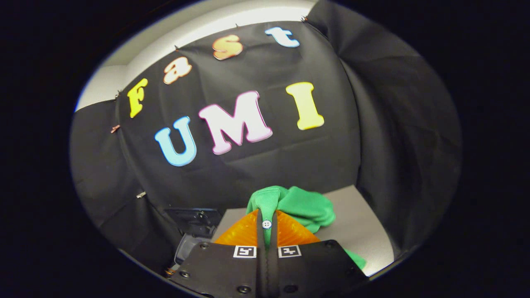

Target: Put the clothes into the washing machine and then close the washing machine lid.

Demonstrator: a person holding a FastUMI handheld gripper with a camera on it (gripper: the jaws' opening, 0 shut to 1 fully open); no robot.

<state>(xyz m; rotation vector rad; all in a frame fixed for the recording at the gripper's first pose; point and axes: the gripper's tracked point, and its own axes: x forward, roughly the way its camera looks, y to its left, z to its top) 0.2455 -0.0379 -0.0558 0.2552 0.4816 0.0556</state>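
Green garment [304, 205] is pinched in the closed hand-held gripper [267, 225].

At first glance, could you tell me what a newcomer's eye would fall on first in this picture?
The bright green garment stands out first, bunched up just ahead of the fingers, with a fold pinched between them. The gripper is shut on that fold, where a small white button shows. Beneath the cloth lies a pale grey table, backed by the booth's black cloth wall.

The gripper [267, 225], clamped on green cloth [308, 207], is being held above the table [364, 231]; open room above cloth.
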